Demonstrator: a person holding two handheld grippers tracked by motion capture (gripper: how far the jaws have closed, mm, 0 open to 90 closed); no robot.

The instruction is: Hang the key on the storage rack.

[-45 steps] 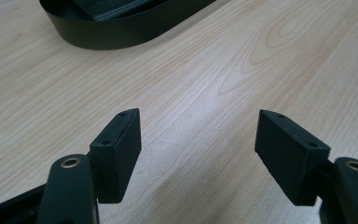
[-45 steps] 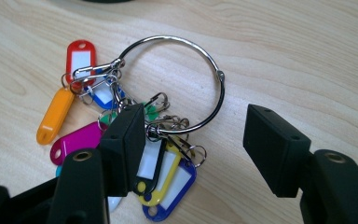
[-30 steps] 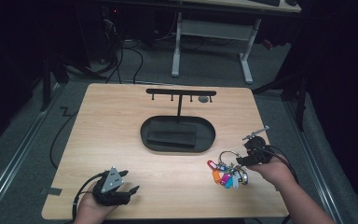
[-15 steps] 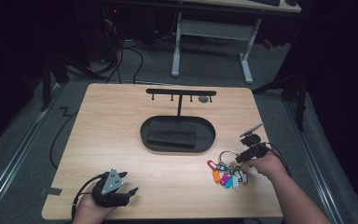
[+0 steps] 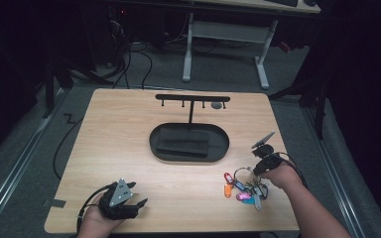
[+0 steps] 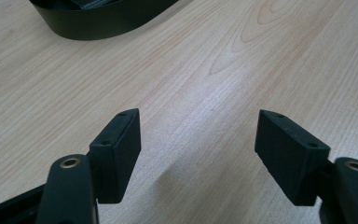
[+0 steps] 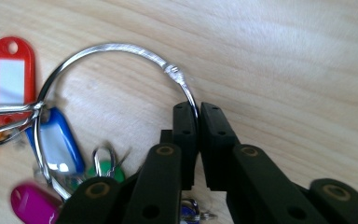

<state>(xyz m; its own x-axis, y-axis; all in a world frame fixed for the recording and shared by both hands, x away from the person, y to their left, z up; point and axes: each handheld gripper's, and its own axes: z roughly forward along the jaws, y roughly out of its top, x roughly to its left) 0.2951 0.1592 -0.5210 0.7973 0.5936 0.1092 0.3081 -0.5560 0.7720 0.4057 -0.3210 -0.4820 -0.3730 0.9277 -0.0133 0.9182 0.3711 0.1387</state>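
Observation:
A large silver key ring point(image 7: 121, 51) lies on the wooden table point(image 5: 129, 148), strung with several coloured key tags point(image 5: 240, 189): red point(image 7: 9, 70), blue point(image 7: 58, 140), pink point(image 7: 28, 205) and green. My right gripper point(image 7: 198, 109) is shut on the wire of the ring at its right side; from above it point(image 5: 258, 166) sits just right of the bunch. My left gripper point(image 6: 198, 135) rests open over bare wood near the front left corner point(image 5: 124, 201), with nothing between its jaws.
A black oval tray point(image 5: 188, 141) holding a flat black block sits mid-table. From it rises a black T-shaped rack point(image 5: 192, 99) with small hooks along its bar. A white desk frame point(image 5: 228, 34) stands on the floor beyond the table.
The right hand and gripper have shifted slightly toward the front edge and right, staying at the key ring. The left gripper has stayed where it was.

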